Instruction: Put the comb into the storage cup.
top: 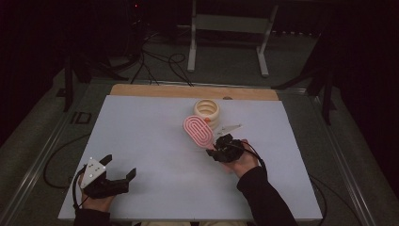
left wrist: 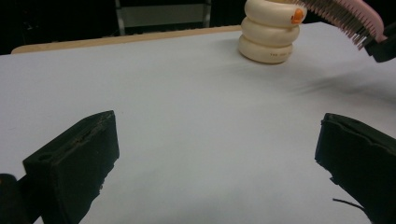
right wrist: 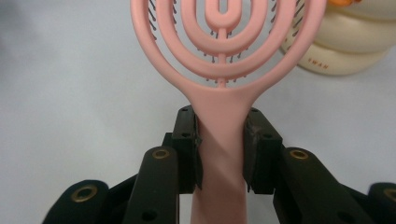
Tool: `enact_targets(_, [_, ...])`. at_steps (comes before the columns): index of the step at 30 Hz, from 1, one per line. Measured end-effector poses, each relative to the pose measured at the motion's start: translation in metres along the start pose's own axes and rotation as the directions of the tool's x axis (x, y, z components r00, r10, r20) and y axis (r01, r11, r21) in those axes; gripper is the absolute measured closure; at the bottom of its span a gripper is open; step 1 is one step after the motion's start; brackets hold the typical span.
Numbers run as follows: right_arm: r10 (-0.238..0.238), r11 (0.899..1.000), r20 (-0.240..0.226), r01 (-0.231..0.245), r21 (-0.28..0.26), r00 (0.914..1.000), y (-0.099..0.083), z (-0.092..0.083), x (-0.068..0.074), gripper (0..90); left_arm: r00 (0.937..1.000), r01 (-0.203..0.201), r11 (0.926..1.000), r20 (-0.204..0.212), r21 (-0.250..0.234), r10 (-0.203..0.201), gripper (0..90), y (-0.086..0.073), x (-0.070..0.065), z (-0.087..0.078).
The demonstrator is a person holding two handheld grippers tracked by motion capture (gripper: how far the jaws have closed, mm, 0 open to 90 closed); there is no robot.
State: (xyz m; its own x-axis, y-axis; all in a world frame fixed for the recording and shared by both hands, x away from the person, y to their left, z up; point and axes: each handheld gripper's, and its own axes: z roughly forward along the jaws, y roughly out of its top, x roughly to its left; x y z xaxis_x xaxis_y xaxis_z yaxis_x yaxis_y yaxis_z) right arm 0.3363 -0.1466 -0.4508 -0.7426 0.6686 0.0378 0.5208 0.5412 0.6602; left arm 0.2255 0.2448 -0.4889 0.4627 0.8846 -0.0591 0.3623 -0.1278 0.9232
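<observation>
Because your right gripper (top: 225, 147) has its jaws squeezed tight on the thin handle of the pink plastic hairbrush with the ring-shaped open head (top: 198, 131), the brush stays up off the white table (top: 155, 141) and does not drop. In the right gripper view the handle (right wrist: 220, 154) sits right in the middle between the two black jaws, so the brush should not twist or slip. You hold it with the bristles pointing down; you can see them hanging under the head in the left gripper view (left wrist: 343, 16). The head reaches out toward the cream plastic holder shaped like stacked rings (top: 207, 110), which stands upright at the far side of the table with a small orange bit (left wrist: 297, 16) near its top. The brush is just beside the holder and seems to be above it a little; I cannot tell if they touch. Your left gripper (top: 117, 169) rests near your edge of the table, well apart from both, jaws wide open and holding nothing, so it is out of the way.
</observation>
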Motion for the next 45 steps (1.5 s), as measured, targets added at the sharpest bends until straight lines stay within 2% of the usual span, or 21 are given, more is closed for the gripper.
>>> enact_targets(4, [-0.008,1.000,0.006,0.008,-0.020,1.0000,0.001,-0.003,0.002,69.8,1.0000,0.002,1.0000,-0.002,-0.003,-0.002,0.4,0.002,0.001,0.000])
enact_targets(9, [-0.011,0.999,0.014,0.012,-0.043,0.9998,0.002,-0.004,0.002,69.8,0.9997,0.024,0.9996,0.004,-0.014,-0.024,0.4,0.007,0.004,-0.001])
enact_targets(21, [-0.016,0.997,0.021,0.018,-0.071,0.9996,0.003,-0.007,0.002,69.8,0.9996,0.012,0.9999,0.025,-0.007,-0.012,0.3,0.027,0.000,0.006])
enact_targets(24, [-0.016,0.997,0.024,0.018,-0.080,0.9996,0.004,-0.009,0.002,69.8,0.9986,0.035,0.9993,0.040,-0.010,-0.034,0.3,0.032,0.000,0.011])
enact_targets(28, [-0.019,0.996,0.026,0.022,-0.083,0.9995,0.004,-0.010,0.002,69.8,0.9983,0.037,0.9993,0.045,-0.007,-0.037,0.3,0.035,0.000,0.013])
enact_targets(29, [-0.017,0.996,0.027,0.019,-0.090,0.9995,0.005,-0.010,0.003,69.8,0.9976,0.031,0.9995,0.061,-0.002,-0.030,0.3,0.041,-0.002,0.018])
enact_targets(32, [-0.019,0.995,0.027,0.021,-0.093,0.9995,0.005,-0.011,0.003,69.8,0.9976,0.031,0.9995,0.061,-0.002,-0.030,0.3,0.041,-0.002,0.018])
enact_targets(33, [-0.019,0.995,0.026,0.022,-0.101,0.9995,0.006,-0.011,0.004,69.8,0.9969,0.011,0.9999,0.078,0.009,-0.011,0.2,0.049,-0.007,0.023])
enact_targets(37, [-0.021,0.993,0.024,0.024,-0.112,0.9995,0.007,-0.011,0.005,69.8,0.9943,0.001,1.0000,0.107,0.009,-0.002,0.1,0.059,-0.013,0.030])
enact_targets(45, [-0.028,0.991,0.025,0.032,-0.131,0.9993,0.008,-0.012,0.007,69.8,0.9914,-0.017,0.9998,0.130,0.007,0.016,0.1,0.074,-0.024,0.044])
